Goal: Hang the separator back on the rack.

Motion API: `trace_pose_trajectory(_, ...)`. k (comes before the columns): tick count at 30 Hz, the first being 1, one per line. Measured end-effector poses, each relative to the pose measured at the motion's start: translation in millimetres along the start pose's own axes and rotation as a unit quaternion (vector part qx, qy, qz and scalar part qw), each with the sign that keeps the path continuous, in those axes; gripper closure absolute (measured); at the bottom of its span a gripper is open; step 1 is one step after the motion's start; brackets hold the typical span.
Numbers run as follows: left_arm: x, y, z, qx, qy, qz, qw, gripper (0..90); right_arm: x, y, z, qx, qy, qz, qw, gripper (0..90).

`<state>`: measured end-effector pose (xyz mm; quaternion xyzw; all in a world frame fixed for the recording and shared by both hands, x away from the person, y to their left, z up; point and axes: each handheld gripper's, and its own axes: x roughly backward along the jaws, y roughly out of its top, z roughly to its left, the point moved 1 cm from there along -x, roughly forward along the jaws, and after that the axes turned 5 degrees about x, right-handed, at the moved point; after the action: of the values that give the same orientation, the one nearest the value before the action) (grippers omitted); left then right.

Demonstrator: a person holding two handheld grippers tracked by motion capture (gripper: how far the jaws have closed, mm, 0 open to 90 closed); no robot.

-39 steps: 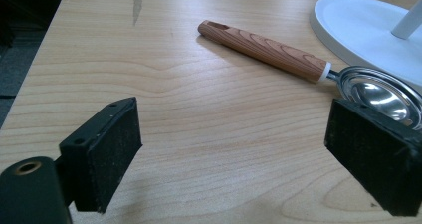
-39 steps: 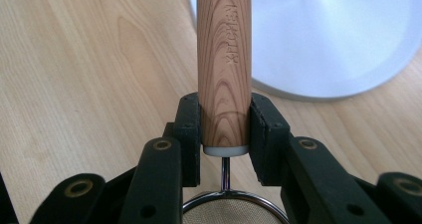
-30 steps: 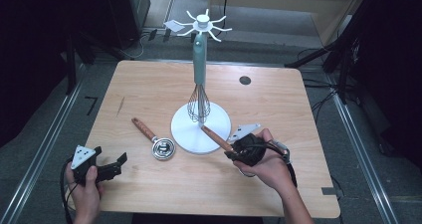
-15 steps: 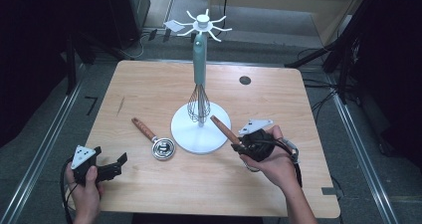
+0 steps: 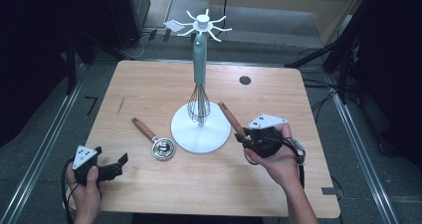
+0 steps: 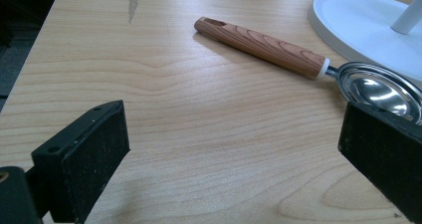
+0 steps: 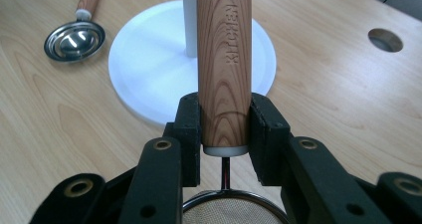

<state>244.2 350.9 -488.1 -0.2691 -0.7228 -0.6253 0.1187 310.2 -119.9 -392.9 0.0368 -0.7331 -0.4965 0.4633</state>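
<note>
My right gripper (image 5: pixel 245 140) is shut on the wooden handle (image 5: pixel 230 117) of a small mesh strainer, just right of the white stand base (image 5: pixel 185 134). The handle slants up and left toward the stand. In the right gripper view both pads clamp the handle (image 7: pixel 224 50) near its white collar, with the strainer's mesh (image 7: pixel 234 211) below the jaws. A teal-handled whisk (image 5: pixel 199 104) hangs on the stand. A steel spoon with a wooden handle (image 5: pixel 163 148) lies left of the base. My left gripper (image 5: pixel 119 165) rests open at the front left, holding nothing; in its own view the spoon (image 6: pixel 263 47) lies ahead.
The stand's hooks (image 5: pixel 201 24) spread at the top of its pole. A round cable hole (image 5: pixel 245 80) sits at the table's back right. Dark floor and equipment surround the table. Bare wood lies between the two grippers.
My right gripper has lifted the strainer and shifted a little to the right, and the handle now stands clear of the base. The left gripper has stayed in place.
</note>
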Motion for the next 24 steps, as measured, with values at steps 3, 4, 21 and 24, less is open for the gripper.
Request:
trace_pose_trajectory(3, -0.1, -0.1, -0.3, 0.0, 0.0, 0.0, 1.0, 0.0, 2.5, 2.2, 0.6, -0.002, -0.003, -0.013, 0.9999, 70.7)
trace_pose_trajectory(4, -0.1, -0.1, -0.4, 0.0, 0.0, 0.0, 1.0, 0.0, 3.2, 2.7, 0.7, -0.003, -0.005, -0.017, 0.9998, 70.7)
trace_pose_trajectory(21, 0.1, -0.4, -2.2, -0.011, 0.002, 0.001, 0.9999, 0.0, 22.5, 14.1, 7.5, -0.017, -0.018, -0.124, 0.9919, 70.6)
trace_pose_trajectory(24, 0.3, -0.6, -2.4, -0.01, 0.003, 0.0, 0.9999, 0.0, 25.0, 16.4, 11.7, -0.019, -0.021, -0.139, 0.99, 70.6)
